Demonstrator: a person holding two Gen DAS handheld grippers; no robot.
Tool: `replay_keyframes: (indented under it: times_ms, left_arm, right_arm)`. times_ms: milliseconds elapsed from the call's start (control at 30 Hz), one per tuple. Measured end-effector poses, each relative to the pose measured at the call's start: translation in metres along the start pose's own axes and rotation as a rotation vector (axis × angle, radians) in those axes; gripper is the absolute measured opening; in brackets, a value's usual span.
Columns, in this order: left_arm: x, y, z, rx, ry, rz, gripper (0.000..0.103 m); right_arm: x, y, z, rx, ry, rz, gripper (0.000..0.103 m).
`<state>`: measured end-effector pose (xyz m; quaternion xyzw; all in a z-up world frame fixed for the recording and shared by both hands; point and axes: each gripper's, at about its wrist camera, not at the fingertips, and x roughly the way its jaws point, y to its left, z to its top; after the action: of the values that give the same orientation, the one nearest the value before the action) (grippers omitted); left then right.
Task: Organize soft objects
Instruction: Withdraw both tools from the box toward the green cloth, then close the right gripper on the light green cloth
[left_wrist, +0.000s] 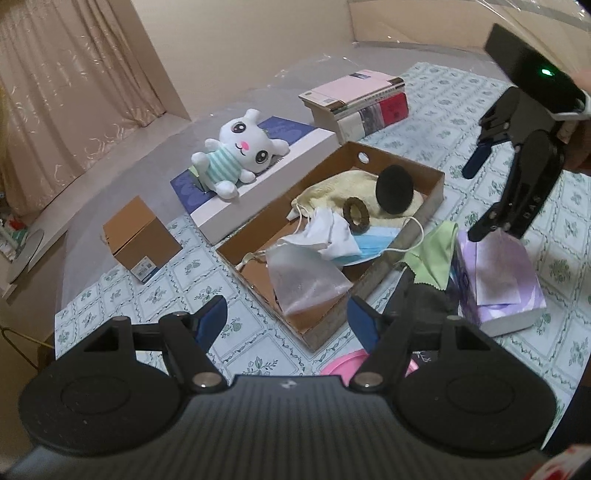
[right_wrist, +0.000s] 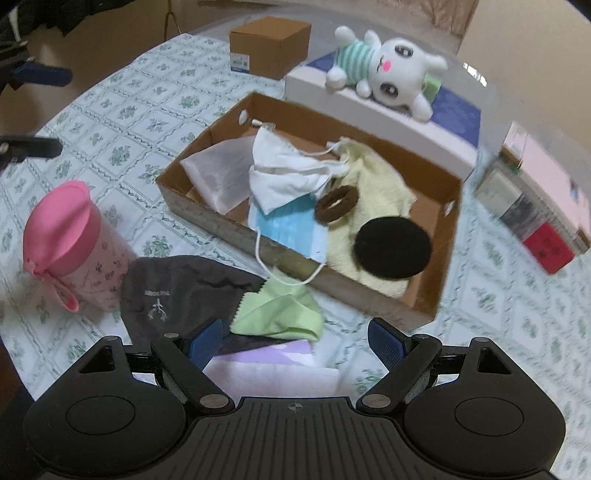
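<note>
Green cloth (right_wrist: 280, 310) lies crumpled on the grey pouch (right_wrist: 173, 288) just outside our cardboard tray (right_wrist: 236, 229), without a clear long axis. Both our tongs, left (left_wrist: 286, 319) and right (right_wrist: 295, 339), gape, released.

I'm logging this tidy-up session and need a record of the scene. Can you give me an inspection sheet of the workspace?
Surface: table under a floral cloth.
Job's things: open cardboard box holds a yellow towel, black pad, brown ring, blue mask, white mask and clear pouch. Green cloth and grey cloth lie outside it. Plush bunny lies on a white box.
Clutter: pink cup, small brown box, books, purple tissue box.
Grippers: left gripper open, empty; right gripper open, empty.
Cables: nothing seen.
Surroundings: curtain, beige wall.
</note>
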<state>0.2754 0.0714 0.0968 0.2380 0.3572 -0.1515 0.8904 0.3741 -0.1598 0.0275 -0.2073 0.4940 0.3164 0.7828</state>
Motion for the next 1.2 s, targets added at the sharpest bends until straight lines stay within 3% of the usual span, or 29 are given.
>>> replay_keyframes:
  times_ms: [567,733,800,900,1200]
  left_arm:
    - [0.055,-0.021,0.017,0.272,0.156,-0.182,0.069]
    - [0.077,-0.032,0.021,0.369,0.209,-0.203,0.069]
    - [0.082,-0.036,0.023,0.386,0.218,-0.211,0.069]
    - [0.088,-0.043,0.026,0.418,0.224,-0.228,0.069]
    - [0.094,-0.075,0.031,0.585,0.254,-0.294,0.07]
  right_arm:
    - [0.083,-0.023,0.018,-0.01,0.156,0.068,0.085]
    - [0.1,-0.03,0.017,-0.006,0.179,0.11,0.059]
    - [0.102,-0.031,0.016,-0.004,0.18,0.128,0.031]
    - [0.097,-0.031,0.015,-0.008,0.164,0.137,0.011]
    - [0.044,-0.012,0.012,-0.188,0.087,0.105,0.005]
